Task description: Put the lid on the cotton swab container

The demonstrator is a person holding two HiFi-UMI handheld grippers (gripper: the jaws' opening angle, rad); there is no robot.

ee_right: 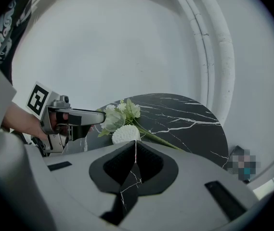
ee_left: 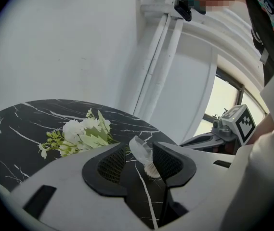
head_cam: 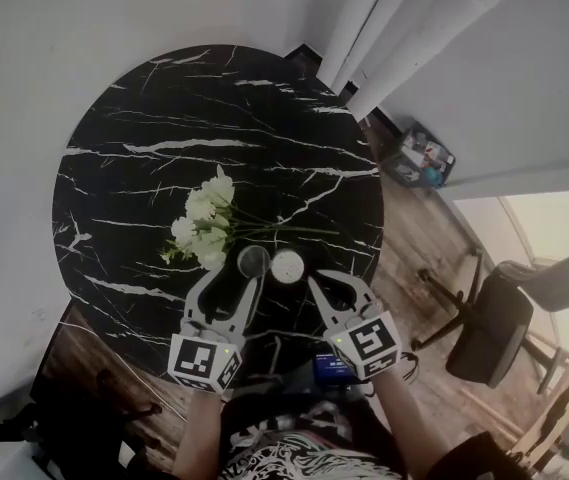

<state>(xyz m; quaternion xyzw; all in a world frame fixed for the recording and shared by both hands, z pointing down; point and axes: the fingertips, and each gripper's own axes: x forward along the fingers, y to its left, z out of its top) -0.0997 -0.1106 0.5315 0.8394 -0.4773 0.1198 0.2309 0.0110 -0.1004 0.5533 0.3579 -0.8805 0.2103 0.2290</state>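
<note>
On the near side of the black marbled tabletop, the cotton swab container stands uncovered, with white swab heads showing. The clear lid sits just left of it, not on it, near the white flowers. Left tool: jaws wide; the lid shows in the gap in the left gripper view, and the pads are not pressing it. Right tool: near right of the container, jaws narrow, tips meeting, nothing held. The 2 tools are near each other.

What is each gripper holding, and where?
Nothing. The left gripper is open, with the clear lid unclamped between its jaws; the right gripper is shut, empty.
</note>
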